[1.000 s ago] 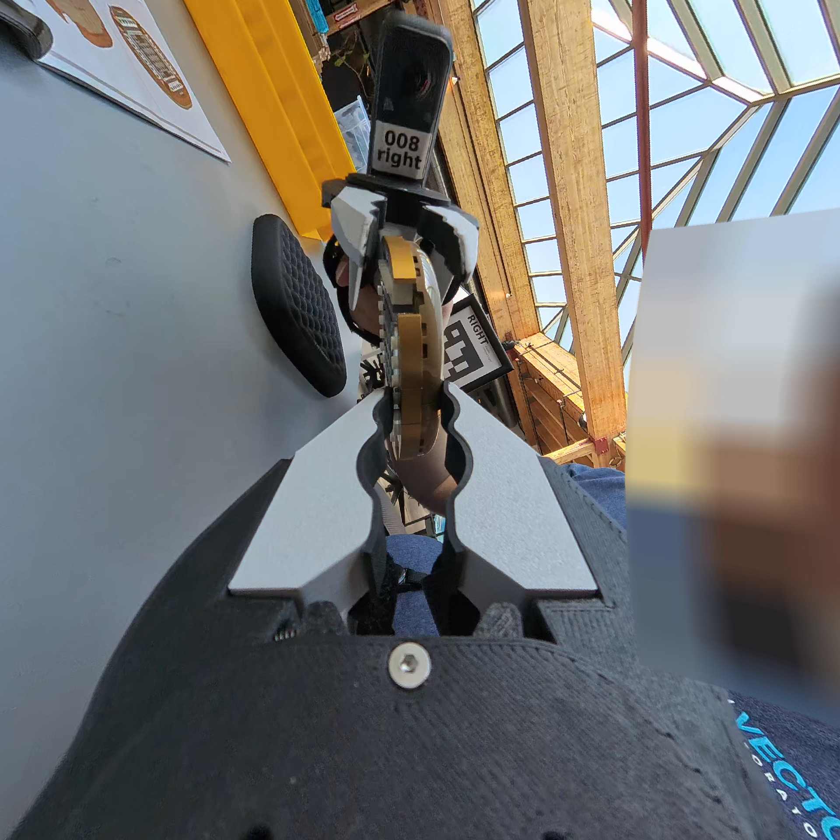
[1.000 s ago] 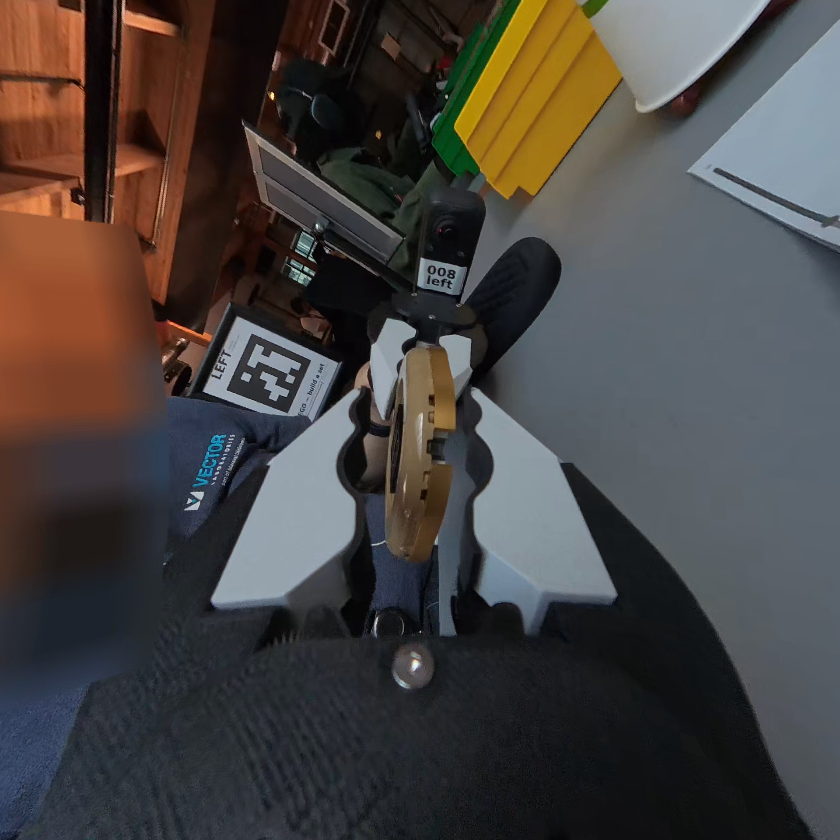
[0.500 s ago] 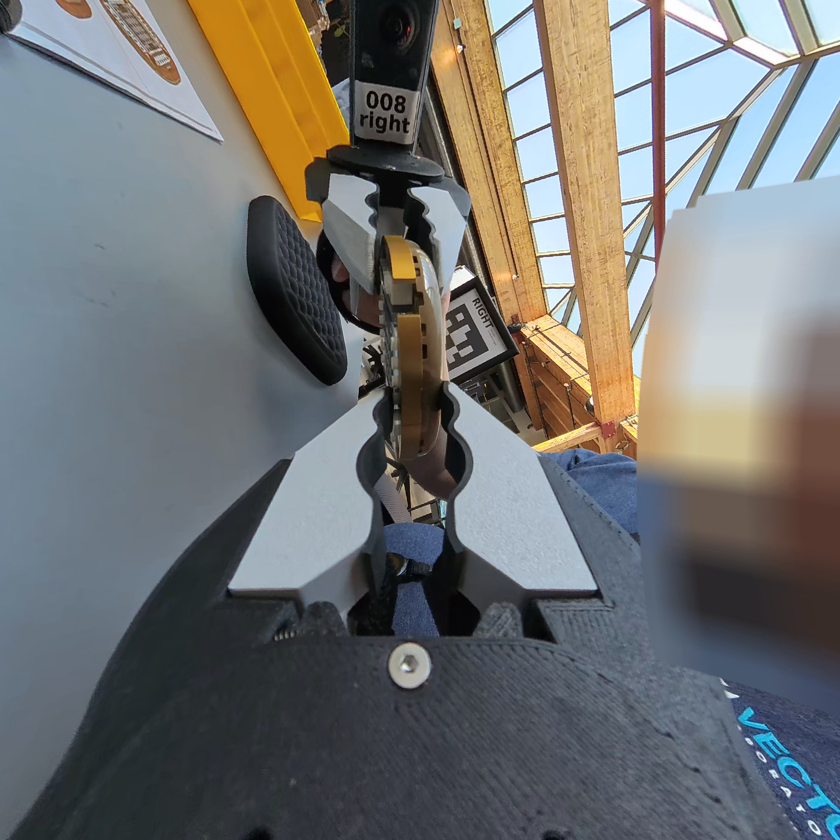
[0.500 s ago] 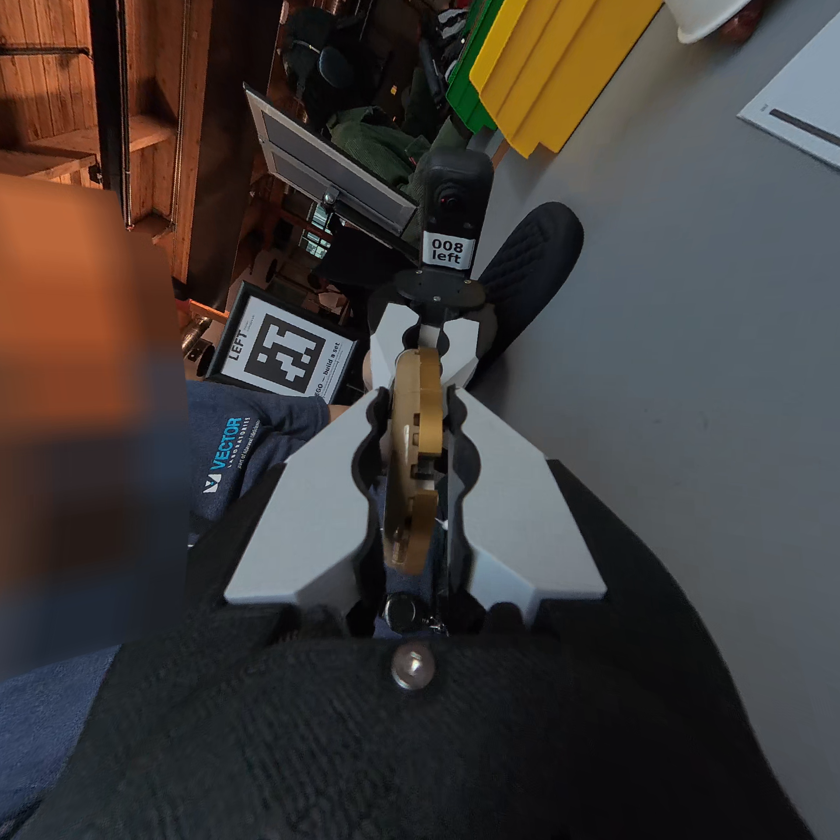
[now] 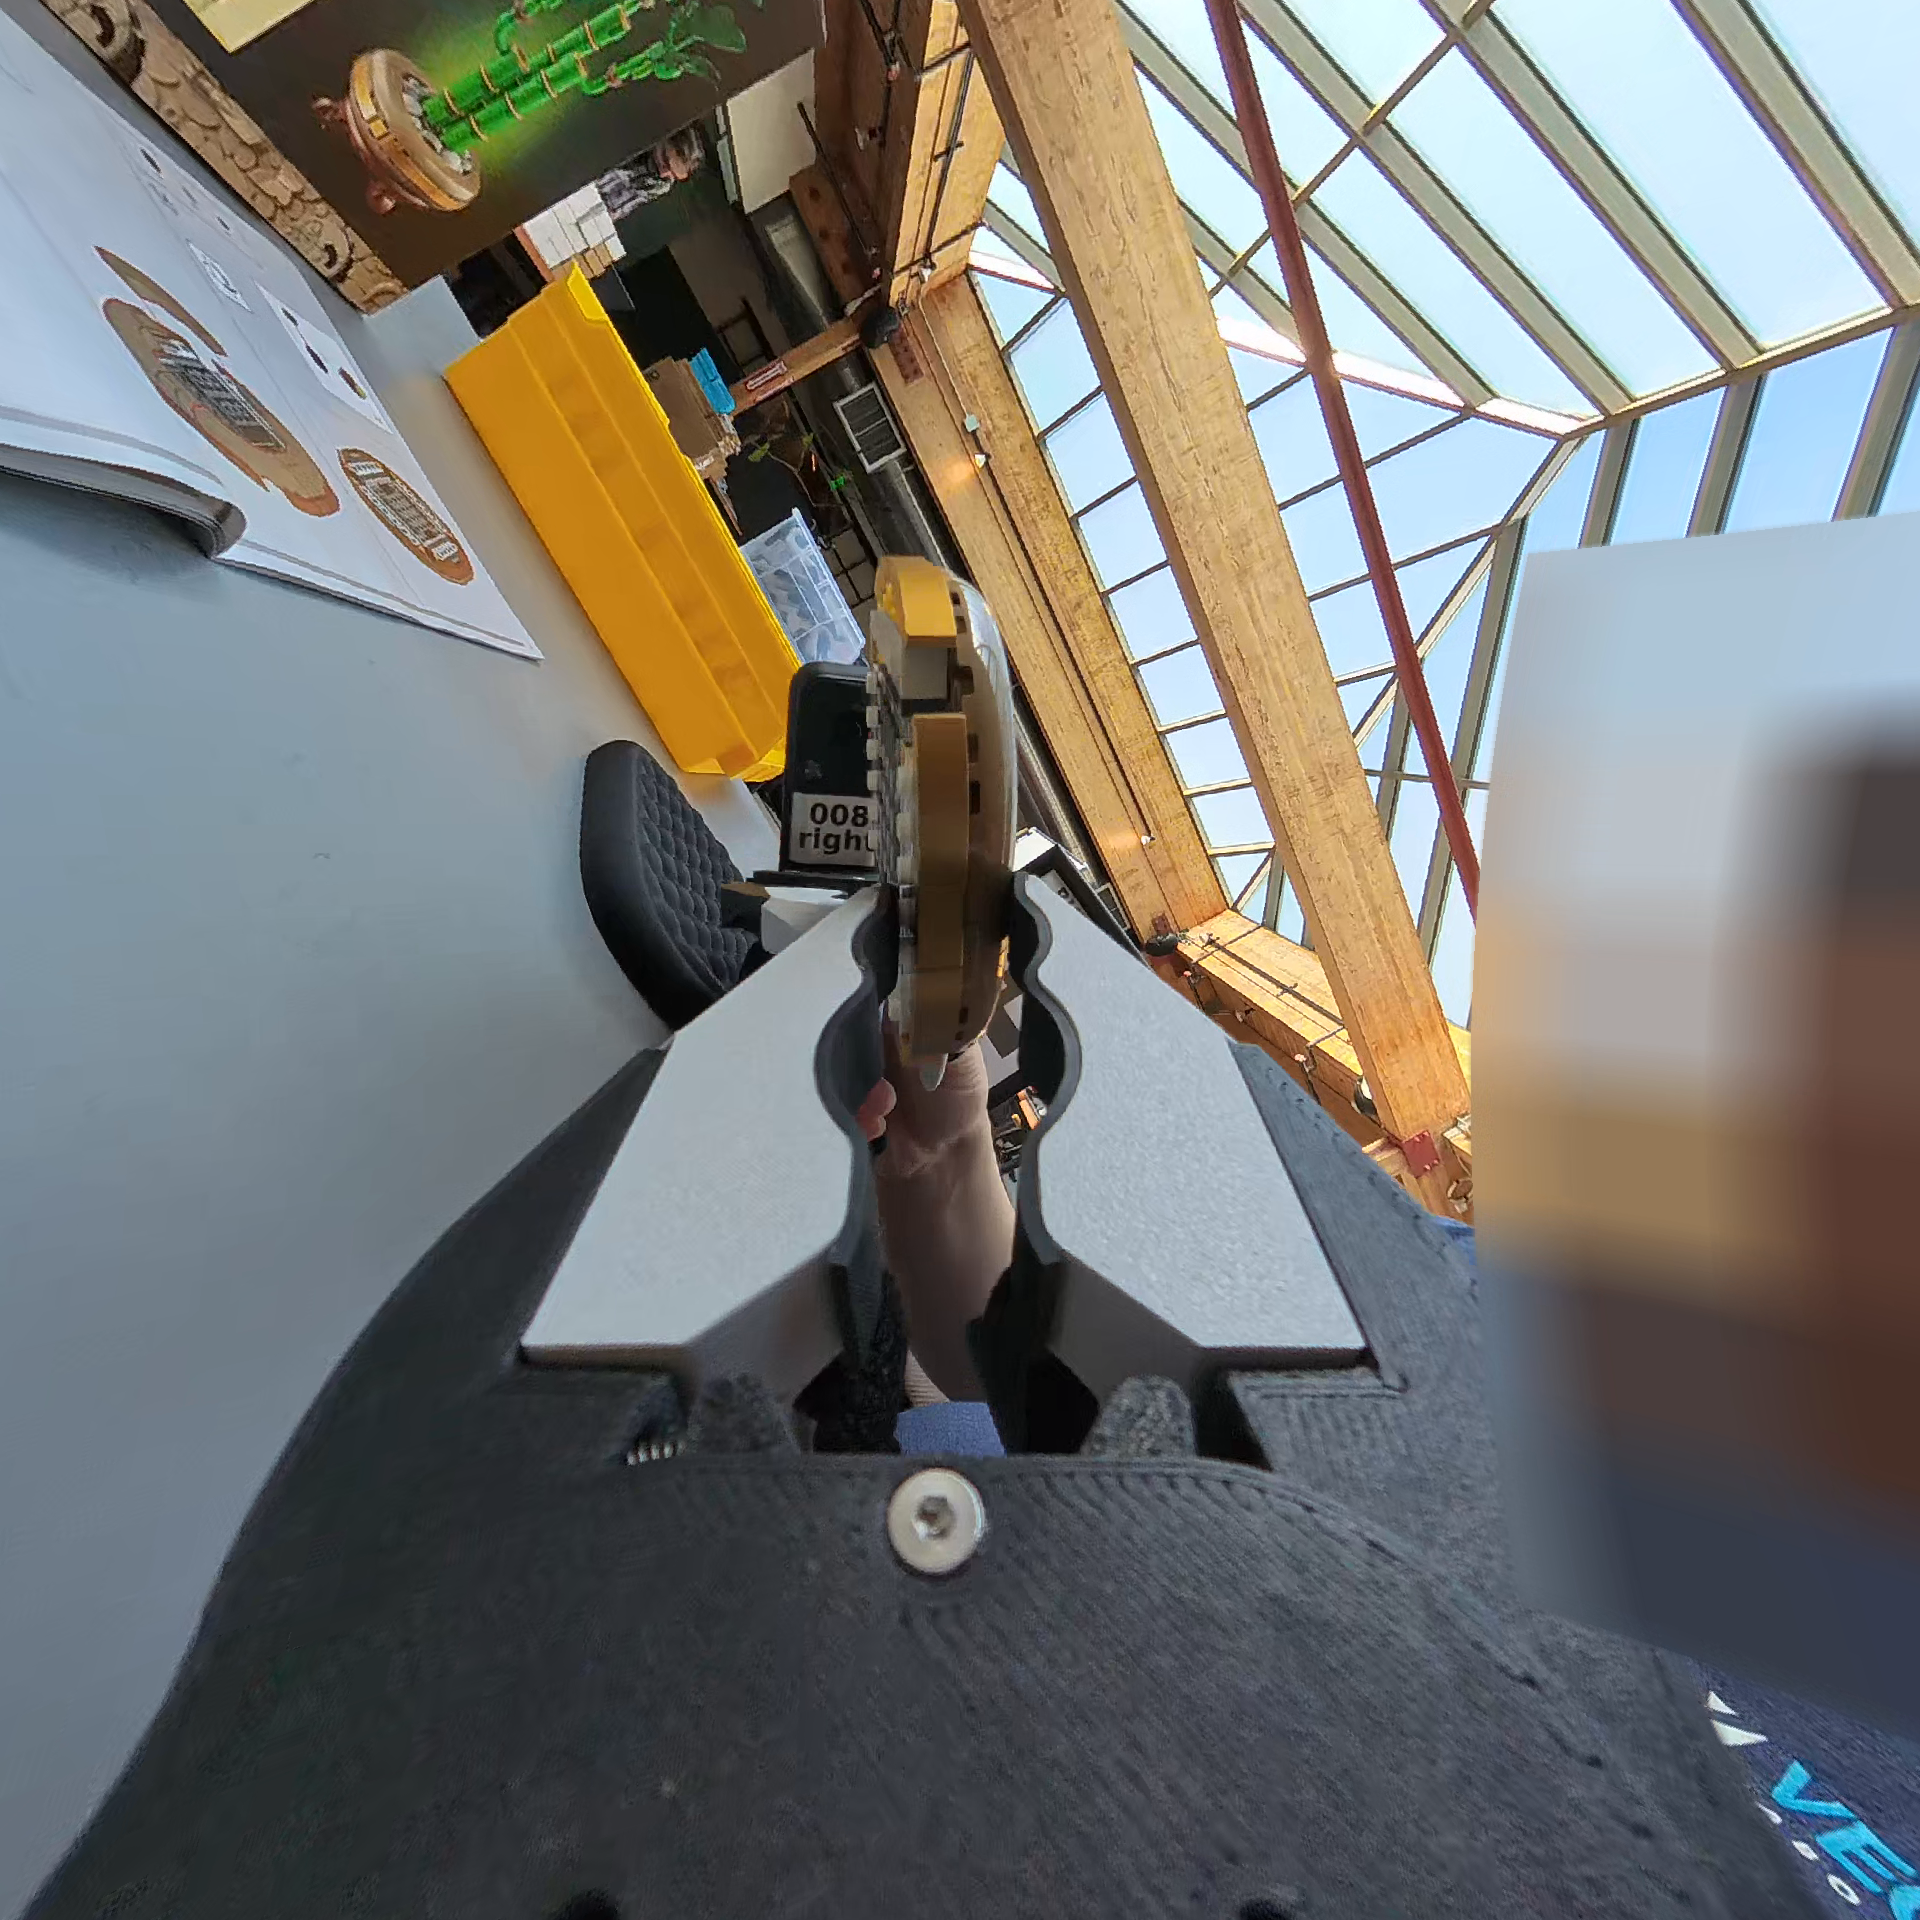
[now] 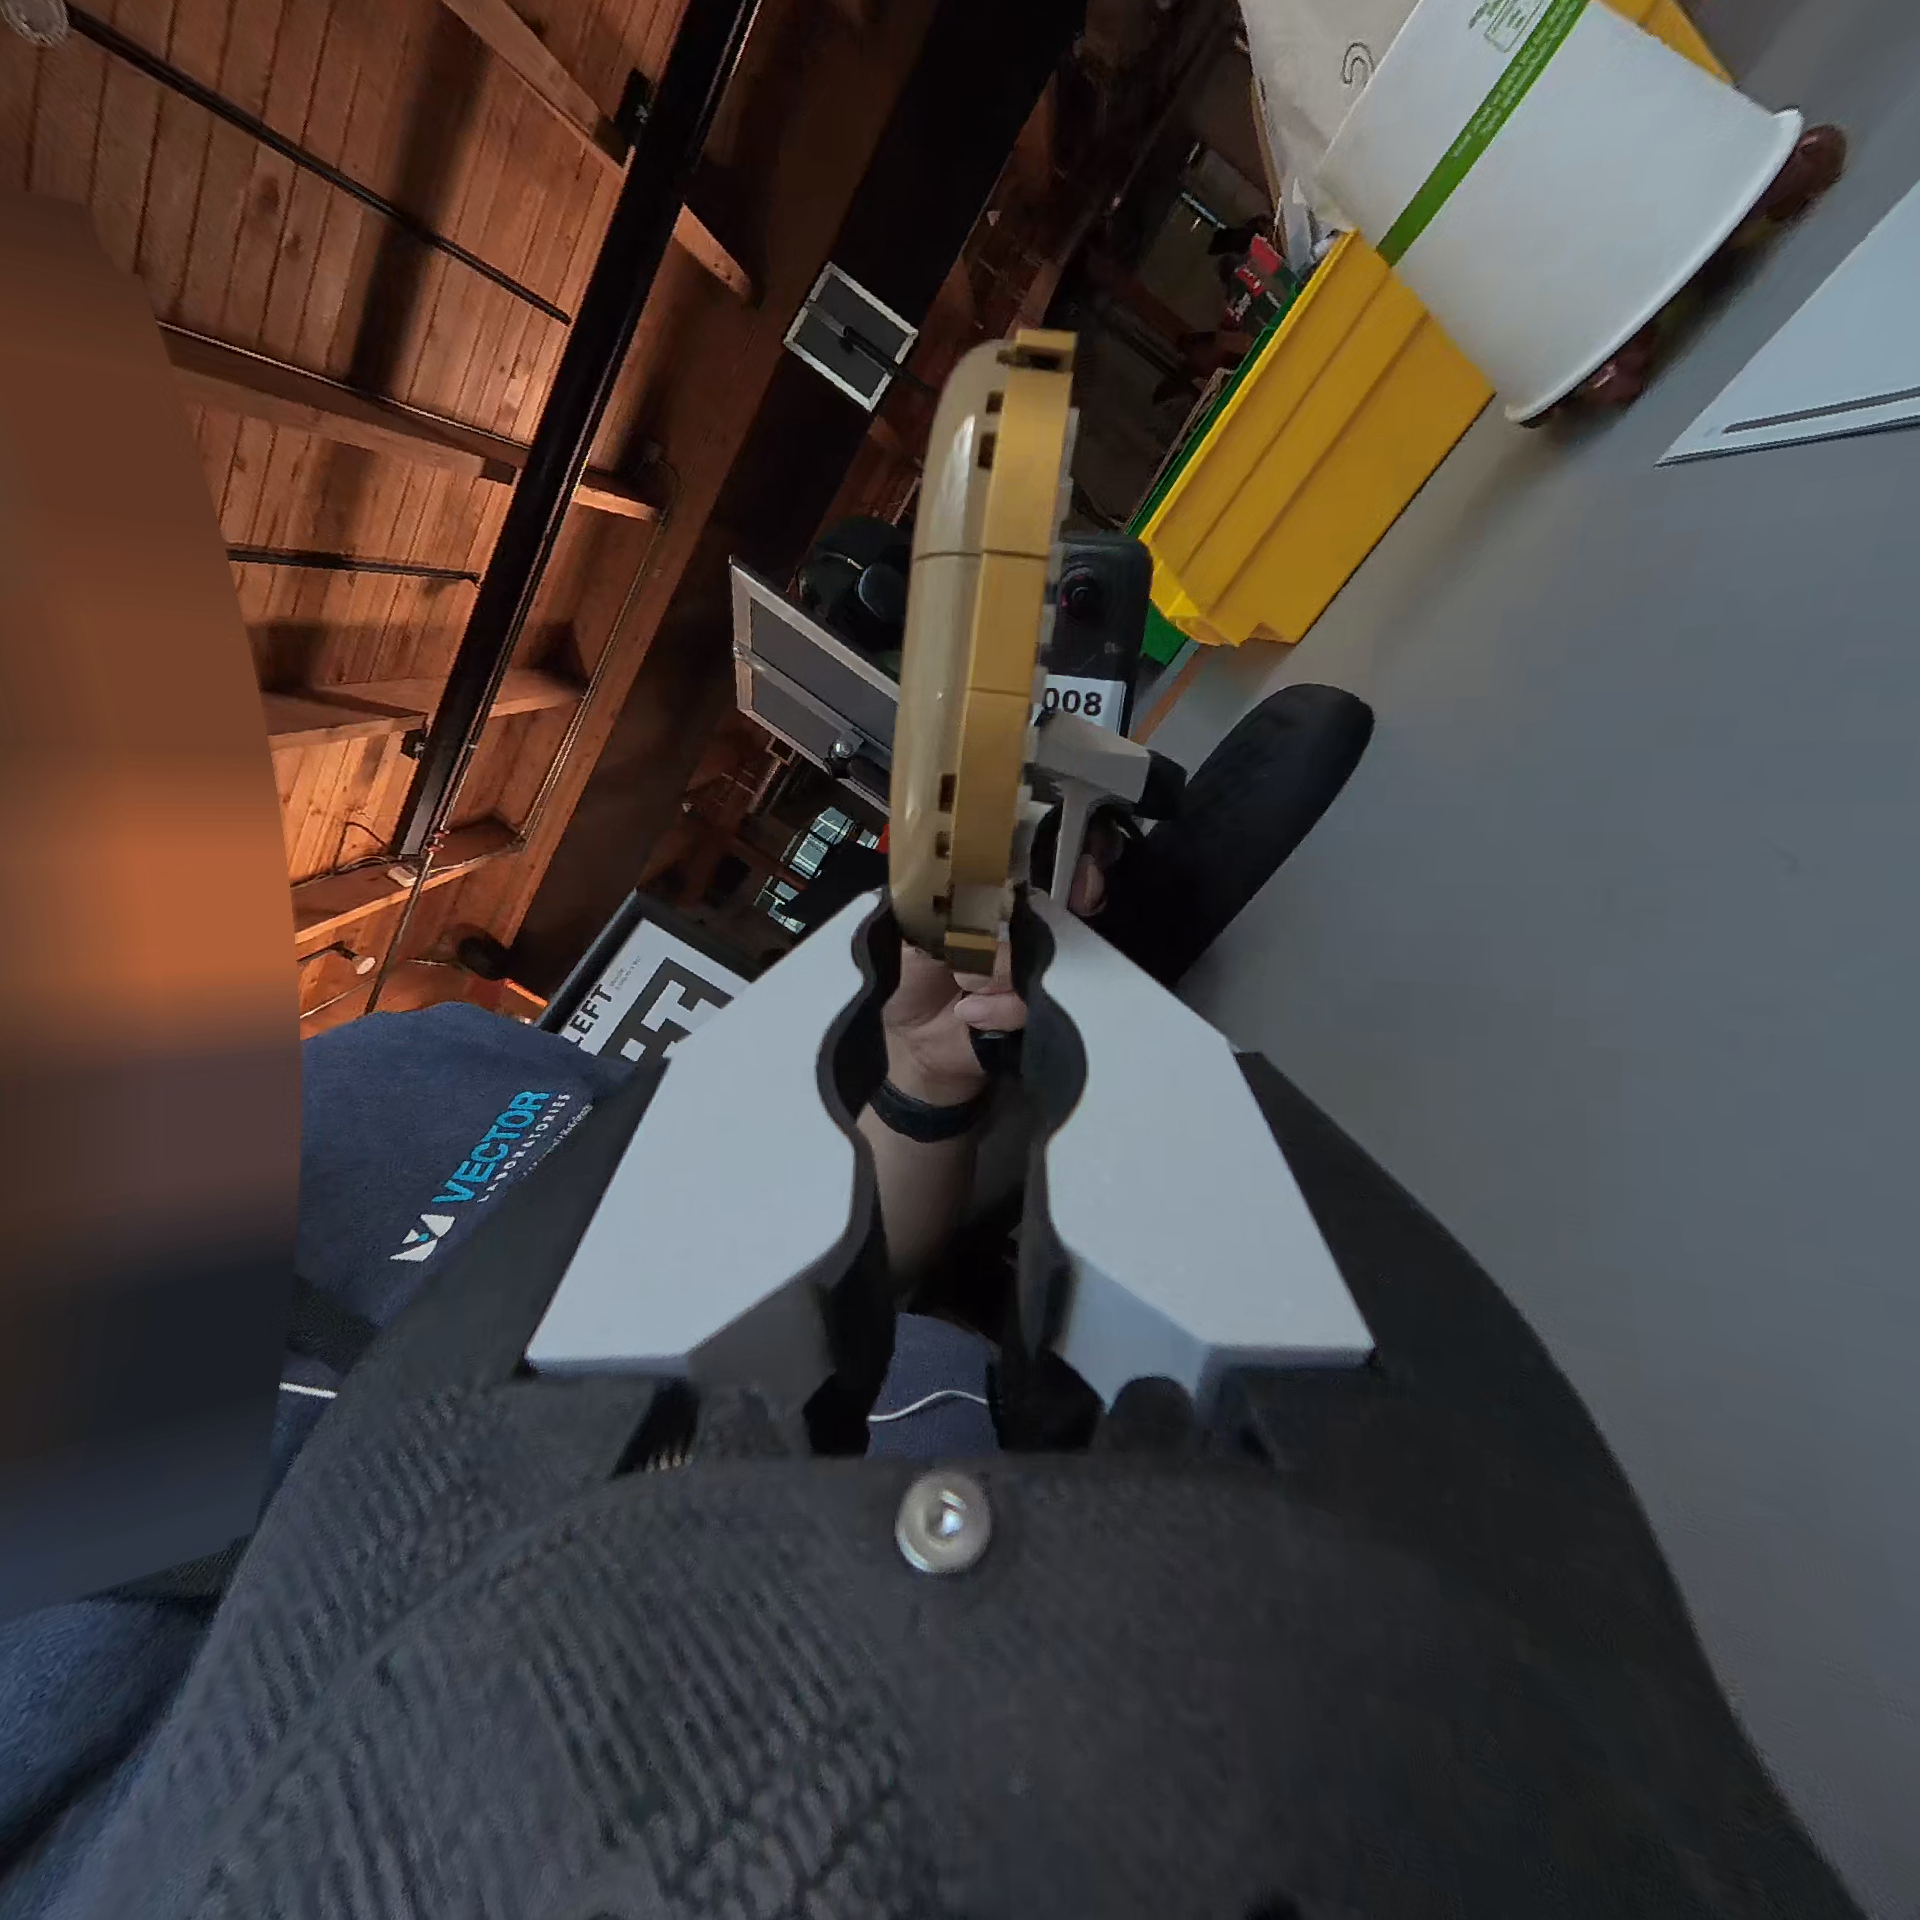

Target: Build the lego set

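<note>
Both tongs grip the same gold round lego disc (image 5: 951,831), edge-on btwn them, held up off the grey counter (image 5: 260,883). Left tongs (image 5: 951,935) closed on its near rim; right tongs (image 6: 951,925) clamped on the opposite rim. Yellow bin (image 5: 634,540) & open instruction booklet (image 5: 208,416) lie on the counter behind.
</note>
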`<action>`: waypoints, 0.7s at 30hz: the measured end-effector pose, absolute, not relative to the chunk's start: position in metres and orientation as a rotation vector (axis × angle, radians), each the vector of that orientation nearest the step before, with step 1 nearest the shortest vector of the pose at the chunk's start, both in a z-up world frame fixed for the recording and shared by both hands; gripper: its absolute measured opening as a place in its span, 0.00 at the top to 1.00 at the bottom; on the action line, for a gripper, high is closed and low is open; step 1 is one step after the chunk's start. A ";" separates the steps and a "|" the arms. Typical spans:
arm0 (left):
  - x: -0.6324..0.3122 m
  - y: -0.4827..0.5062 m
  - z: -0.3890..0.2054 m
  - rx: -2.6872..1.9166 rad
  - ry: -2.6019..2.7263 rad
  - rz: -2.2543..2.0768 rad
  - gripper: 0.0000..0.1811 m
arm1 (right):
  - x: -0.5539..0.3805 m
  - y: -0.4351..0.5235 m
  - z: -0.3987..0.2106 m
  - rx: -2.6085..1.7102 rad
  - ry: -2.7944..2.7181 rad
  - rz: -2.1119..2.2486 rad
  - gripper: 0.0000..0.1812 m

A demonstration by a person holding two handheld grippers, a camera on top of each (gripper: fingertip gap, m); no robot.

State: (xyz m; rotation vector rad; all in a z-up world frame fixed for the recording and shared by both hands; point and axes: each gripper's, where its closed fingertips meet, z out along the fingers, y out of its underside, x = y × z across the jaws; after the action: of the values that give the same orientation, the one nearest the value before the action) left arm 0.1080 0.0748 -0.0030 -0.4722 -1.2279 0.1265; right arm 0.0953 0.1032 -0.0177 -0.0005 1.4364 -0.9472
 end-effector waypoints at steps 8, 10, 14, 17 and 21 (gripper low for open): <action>0.111 0.081 -0.007 -0.473 -1.209 0.096 0.87 | 0.097 0.109 -0.029 0.011 1.474 -0.882 0.90; 0.111 0.078 -0.002 -0.489 -1.201 0.095 0.85 | 0.097 0.111 -0.031 -0.001 1.481 -0.867 0.90; 0.108 0.069 0.002 -0.542 -1.222 0.131 0.85 | 0.097 0.116 -0.027 0.003 1.435 -0.855 0.90; 0.106 0.073 -0.002 -0.598 -1.244 0.094 0.90 | 0.097 0.119 -0.028 -0.019 1.442 -0.863 0.89; 0.105 0.077 -0.006 -0.582 -1.244 0.063 0.90 | 0.094 0.122 -0.030 -0.037 1.460 -0.859 0.86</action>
State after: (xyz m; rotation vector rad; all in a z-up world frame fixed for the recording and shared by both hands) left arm 0.1054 0.0768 -0.0056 -0.5818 -1.2443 0.0634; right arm 0.0943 0.1218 -0.0295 -0.0373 1.4598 -0.8586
